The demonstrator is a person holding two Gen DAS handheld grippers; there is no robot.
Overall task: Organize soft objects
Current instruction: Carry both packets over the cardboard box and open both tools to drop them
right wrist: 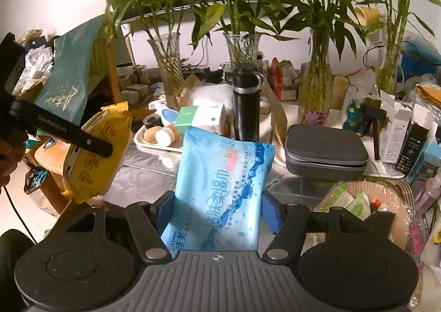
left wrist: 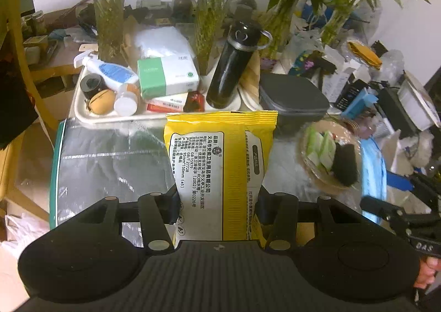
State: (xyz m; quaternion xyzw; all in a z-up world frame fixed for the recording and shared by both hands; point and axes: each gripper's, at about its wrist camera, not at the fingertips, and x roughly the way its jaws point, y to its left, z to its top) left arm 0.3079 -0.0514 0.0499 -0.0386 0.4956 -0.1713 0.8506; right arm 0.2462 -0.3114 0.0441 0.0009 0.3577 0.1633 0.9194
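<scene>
My left gripper (left wrist: 217,201) is shut on a yellow wet-wipe pack (left wrist: 220,163), held upright above the table with its printed back facing the camera. The same yellow pack (right wrist: 93,157) shows at the left of the right wrist view, clamped by a black finger (right wrist: 69,132). A blue wet-wipe pack (right wrist: 220,190) stands between the pads of my right gripper (right wrist: 217,212), which is shut on it. An edge of that blue pack (left wrist: 372,171) shows at the right of the left wrist view.
A white tray (left wrist: 82,108) holds a spray bottle, jars and a green tissue box (left wrist: 168,77). A black flask (left wrist: 231,69), a grey case (left wrist: 292,102), a woven basket (left wrist: 325,157) and glass vases of bamboo (right wrist: 168,69) crowd the table. A silver foil bag (left wrist: 110,163) lies below.
</scene>
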